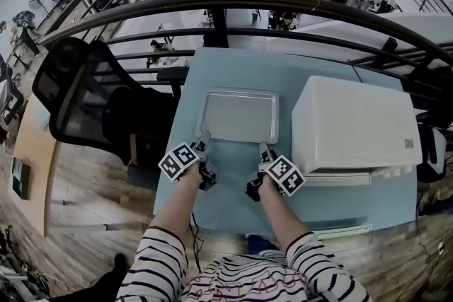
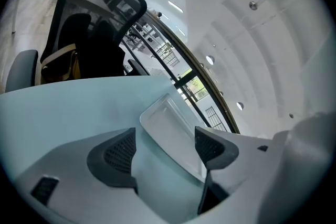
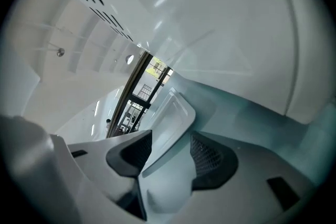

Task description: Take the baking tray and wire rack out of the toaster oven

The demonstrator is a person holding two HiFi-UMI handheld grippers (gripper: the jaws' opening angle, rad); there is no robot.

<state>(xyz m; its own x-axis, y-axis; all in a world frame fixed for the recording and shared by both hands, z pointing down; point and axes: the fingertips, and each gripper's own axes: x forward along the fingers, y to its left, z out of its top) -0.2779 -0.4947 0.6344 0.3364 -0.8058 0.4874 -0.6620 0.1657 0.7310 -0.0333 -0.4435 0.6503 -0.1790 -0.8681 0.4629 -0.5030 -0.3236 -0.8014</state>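
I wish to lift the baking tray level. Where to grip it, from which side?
Probably grip the baking tray by its near rim, left gripper at one corner, right gripper at the other, from the person's side. It lies flat on the table, so only the thin rim offers a hold.

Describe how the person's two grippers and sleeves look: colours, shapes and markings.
The left gripper and right gripper each carry a cube with black-and-white square markers. Their jaws are pale grey and rounded, with dark grey pads textured in a fine grid. The person wears long sleeves with black and white stripes.
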